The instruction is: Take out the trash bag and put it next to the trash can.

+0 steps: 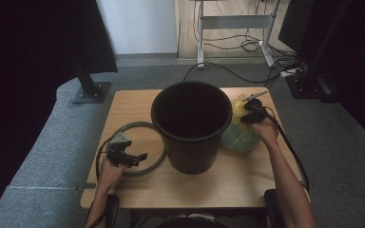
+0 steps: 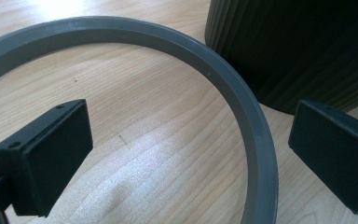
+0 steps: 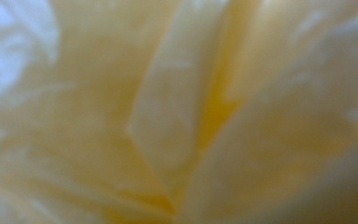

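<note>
Left gripper [image 1: 140, 156] wide open astride grey ring [image 2: 242, 93] beside black bin [image 1: 192, 126], ready to lift; right gripper [image 1: 247, 114] buried in yellow bag [image 1: 240, 135], grip unclear.

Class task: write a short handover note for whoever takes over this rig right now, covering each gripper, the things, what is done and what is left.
Left gripper: open, jaws straddling the grey plastic ring, which lies flat on the wooden table.
Right gripper: pressed into the yellow-green plastic bag; grip unclear.
Black ribbed plastic bin: upright mid-table, with no liner.
Done: both grippers at their things.
Left, probably: bag into bin, ring on the rim.
</note>
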A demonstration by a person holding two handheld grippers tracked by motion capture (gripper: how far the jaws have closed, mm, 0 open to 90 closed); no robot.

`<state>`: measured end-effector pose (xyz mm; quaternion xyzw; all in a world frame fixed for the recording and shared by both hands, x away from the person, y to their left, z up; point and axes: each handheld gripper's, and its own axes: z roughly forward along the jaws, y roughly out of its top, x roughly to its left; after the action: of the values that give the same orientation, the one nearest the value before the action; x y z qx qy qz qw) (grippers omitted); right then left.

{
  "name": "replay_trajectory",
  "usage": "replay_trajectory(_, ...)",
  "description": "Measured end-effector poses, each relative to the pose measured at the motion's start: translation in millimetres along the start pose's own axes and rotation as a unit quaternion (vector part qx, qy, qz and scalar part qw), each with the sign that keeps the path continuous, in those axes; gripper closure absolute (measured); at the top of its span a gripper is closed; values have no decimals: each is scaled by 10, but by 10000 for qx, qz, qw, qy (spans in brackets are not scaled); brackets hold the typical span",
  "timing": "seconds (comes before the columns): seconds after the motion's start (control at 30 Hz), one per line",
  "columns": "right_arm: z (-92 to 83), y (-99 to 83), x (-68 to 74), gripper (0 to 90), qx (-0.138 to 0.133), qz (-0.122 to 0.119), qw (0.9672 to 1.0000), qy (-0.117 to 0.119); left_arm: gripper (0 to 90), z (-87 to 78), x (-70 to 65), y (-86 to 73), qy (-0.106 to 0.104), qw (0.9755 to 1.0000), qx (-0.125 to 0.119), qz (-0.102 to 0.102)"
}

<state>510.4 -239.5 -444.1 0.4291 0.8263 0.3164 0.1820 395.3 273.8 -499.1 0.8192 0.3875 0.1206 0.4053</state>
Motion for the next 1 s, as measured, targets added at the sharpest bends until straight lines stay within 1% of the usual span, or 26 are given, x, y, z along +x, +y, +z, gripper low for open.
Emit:
replay_trajectory(0.03,49,-26,20,710,10,33,10000,43,0,2,2,-5,1,10000,-1,1)
replay_trajectory(0.1,144,-70,55,704,25,75,10000,33,0,8,4,-15,-19,10000,3,-22)
replay_trajectory(0.17,225,-105,77,701,-5,157,9998,85,0,13,6,-25,-31,10000,20,-17)
replay_trajectory(0.3,377,-152,105,702,55,218,9997,52,0,30,2,-38,-29,10000,65,-25)
replay_trajectory(0.37,462,-181,101,703,183,183,9997,-31,0,36,-1,-40,-42,10000,76,-18)
replay_trajectory(0.5,652,-239,89,704,205,332,9992,-67,0,42,-6,-40,-52,10000,79,-13)
replay_trajectory(0.57,736,-251,85,704,169,372,9991,-87,0,43,-3,-40,-68,9999,75,-20)
replay_trajectory(0.67,831,-241,63,706,47,501,9987,-117,0,44,-3,-44,-64,9999,84,-11)
replay_trajectory(0.73,886,-223,34,705,12,567,9983,-102,0,48,-2,-46,-77,9999,93,-13)
replay_trajectory(0.77,913,-219,19,706,-25,675,9977,-91,0,50,-4,-47,-74,9999,95,-8)
replay_trajectory(0.8,939,-210,-3,705,-25,717,9974,-86,0,53,-4,-48,-96,9999,101,-9)
replay_trajectory(0.93,1044,-138,-45,699,13,735,9969,-271,0,68,-11,-51,-85,9999,138,6)
replay_trajectory(1.0,1076,-112,-49,684,52,750,9967,-303,0,65,-17,-54,-71,9999,150,26)
